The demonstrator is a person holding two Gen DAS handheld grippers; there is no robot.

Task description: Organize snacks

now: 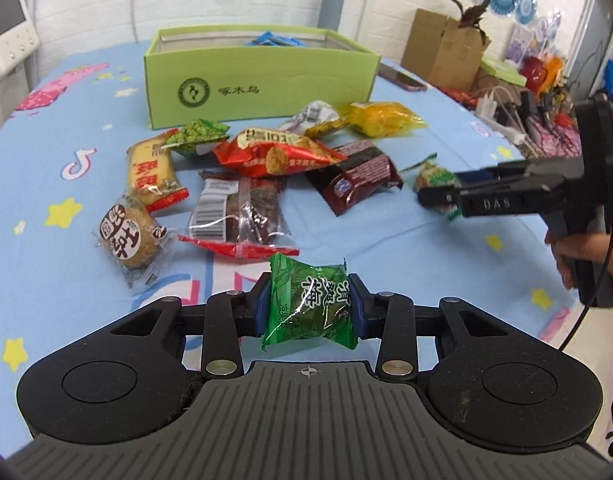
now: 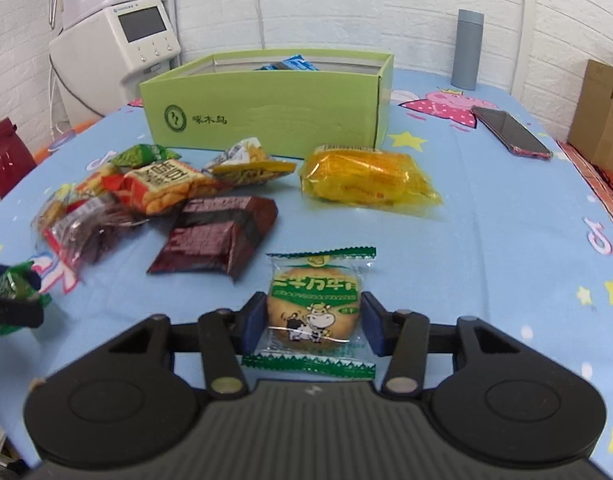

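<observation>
My left gripper point(image 1: 309, 307) is shut on a green plum candy packet point(image 1: 309, 304), held above the blue cloth. My right gripper point(image 2: 313, 320) is shut on a round biscuit in a clear green-edged wrapper point(image 2: 313, 312); it also shows in the left wrist view point(image 1: 438, 192) at the right. A light green open box point(image 1: 262, 80) point(image 2: 266, 108) stands at the back with blue packets inside. Several snacks lie in front of it: a red packet point(image 1: 274, 152), a dark brown bar point(image 1: 354, 174) point(image 2: 222, 236), a yellow packet point(image 1: 380, 118) point(image 2: 366, 180), a round sesame cake point(image 1: 132, 236).
A phone point(image 2: 510, 132) point(image 1: 402, 79) lies right of the box. A grey bottle point(image 2: 468, 48) stands behind it. A cardboard box point(image 1: 442, 46) and cables sit at the table's right edge. A white appliance point(image 2: 118, 48) stands at the far left.
</observation>
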